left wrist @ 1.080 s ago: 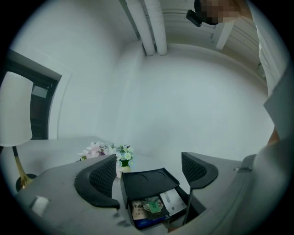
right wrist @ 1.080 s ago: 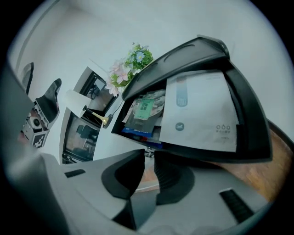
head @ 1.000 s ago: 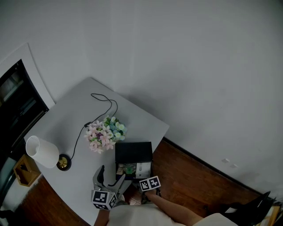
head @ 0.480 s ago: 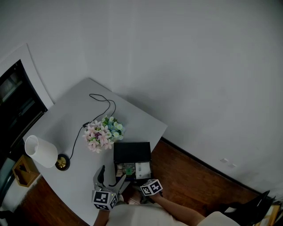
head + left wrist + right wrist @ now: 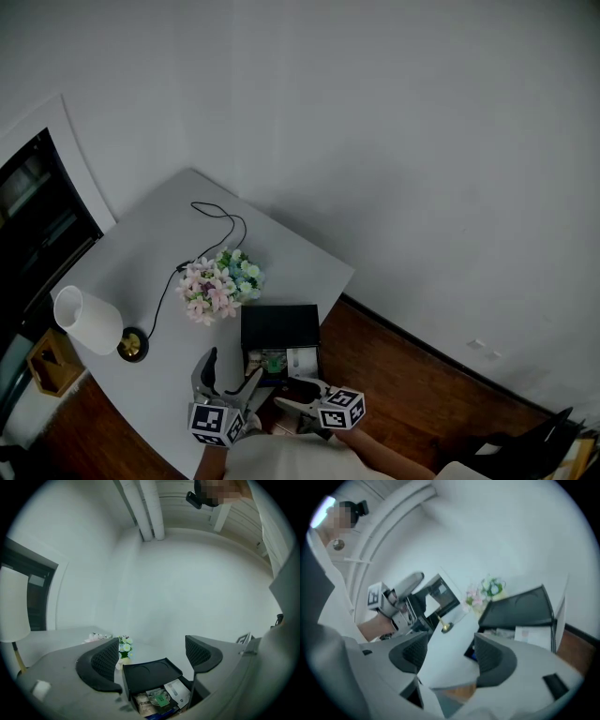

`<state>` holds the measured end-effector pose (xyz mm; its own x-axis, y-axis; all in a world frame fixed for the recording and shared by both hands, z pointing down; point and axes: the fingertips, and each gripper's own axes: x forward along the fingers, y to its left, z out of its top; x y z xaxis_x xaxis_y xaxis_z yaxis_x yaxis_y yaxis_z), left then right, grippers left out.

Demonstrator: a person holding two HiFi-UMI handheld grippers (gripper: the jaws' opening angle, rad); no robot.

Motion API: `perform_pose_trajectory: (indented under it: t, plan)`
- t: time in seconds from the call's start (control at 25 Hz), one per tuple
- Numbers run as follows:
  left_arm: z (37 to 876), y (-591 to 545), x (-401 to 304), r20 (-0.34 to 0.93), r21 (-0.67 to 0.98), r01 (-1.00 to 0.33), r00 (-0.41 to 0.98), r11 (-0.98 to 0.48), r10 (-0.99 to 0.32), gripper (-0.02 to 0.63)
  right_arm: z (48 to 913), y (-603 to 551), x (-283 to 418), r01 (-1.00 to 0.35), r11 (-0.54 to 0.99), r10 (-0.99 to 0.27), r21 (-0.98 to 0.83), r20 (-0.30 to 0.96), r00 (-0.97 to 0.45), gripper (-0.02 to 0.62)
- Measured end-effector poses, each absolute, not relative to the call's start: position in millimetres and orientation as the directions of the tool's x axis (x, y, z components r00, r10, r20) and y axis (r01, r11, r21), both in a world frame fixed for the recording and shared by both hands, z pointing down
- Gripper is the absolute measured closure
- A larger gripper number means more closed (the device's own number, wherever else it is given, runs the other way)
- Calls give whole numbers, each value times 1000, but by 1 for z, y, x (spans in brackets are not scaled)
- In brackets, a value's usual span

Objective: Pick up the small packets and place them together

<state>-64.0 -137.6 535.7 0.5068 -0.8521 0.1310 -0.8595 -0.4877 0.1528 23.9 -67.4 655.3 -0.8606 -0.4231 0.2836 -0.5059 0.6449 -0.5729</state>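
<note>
Right gripper (image 5: pixel 450 656) is held at the near tabletop (image 5: pixel 141 272) edge. Its fingers are opening, with only the tabletop corner seen between them and nothing gripped. Left gripper (image 5: pixel 151 656) is held just left of it, fingers wide, empty. Small packets (image 5: pixel 159 699) are seen together inside the open black box (image 5: pixel 279 328) just beyond both. Flowers (image 5: pixel 220 281) are set behind the box, lamp (image 5: pixel 89 322) to the left.

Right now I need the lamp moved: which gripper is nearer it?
Left. The left gripper is just right of the lamp; the right gripper, jaws opening, nothing held, is farther right by the black box.
</note>
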Motion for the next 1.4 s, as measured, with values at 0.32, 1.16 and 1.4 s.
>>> perform_pose_trajectory:
  t: [0.32, 1.16, 1.4]
  plan:
    - [493, -140, -69, 43, 98, -886, 458, -453, -888, 147, 480, -122, 72, -720, 690, -723, -71, -91, -685, 273]
    - [494, -142, -85, 70, 82, -916, 399, -394, -914, 144, 650, -130, 47, -587, 809, -523, 34, 497, -692, 291]
    - [511, -134, -93, 122, 85, -919, 392, -384, -912, 144, 754, -138, 13, -406, 910, -328, 87, 749, -576, 275]
